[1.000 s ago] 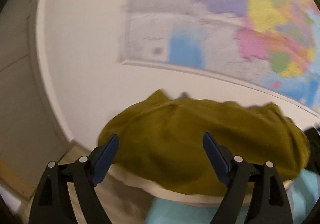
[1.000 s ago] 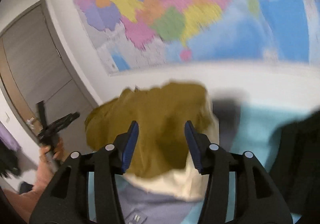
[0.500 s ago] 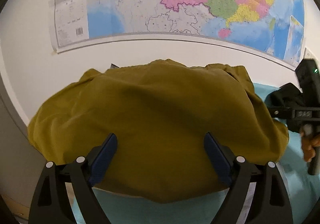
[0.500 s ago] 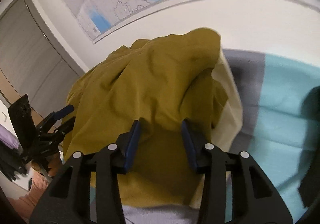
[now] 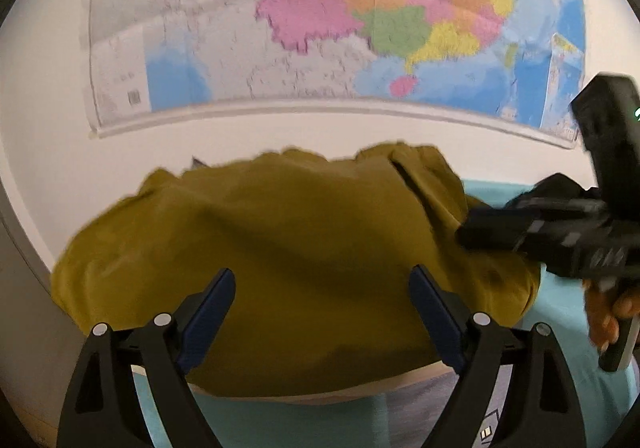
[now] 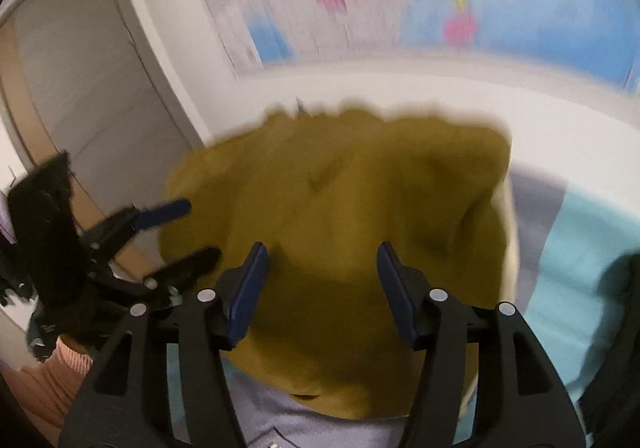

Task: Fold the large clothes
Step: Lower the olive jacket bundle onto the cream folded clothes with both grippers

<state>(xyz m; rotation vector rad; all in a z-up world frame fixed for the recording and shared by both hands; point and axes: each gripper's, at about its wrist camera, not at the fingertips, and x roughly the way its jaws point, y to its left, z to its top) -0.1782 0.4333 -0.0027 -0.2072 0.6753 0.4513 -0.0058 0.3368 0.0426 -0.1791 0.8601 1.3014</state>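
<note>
Teal bedding [image 5: 280, 424] under mustard garment [image 5: 288, 264]

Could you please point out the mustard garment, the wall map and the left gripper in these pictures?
mustard garment [image 5: 288, 248], left wrist view, on the middle of its bunched top surface.
wall map [image 5: 320, 19], left wrist view, on a pink region.
left gripper [image 5: 322, 312], left wrist view, midway between its open blue fingertips.
</note>
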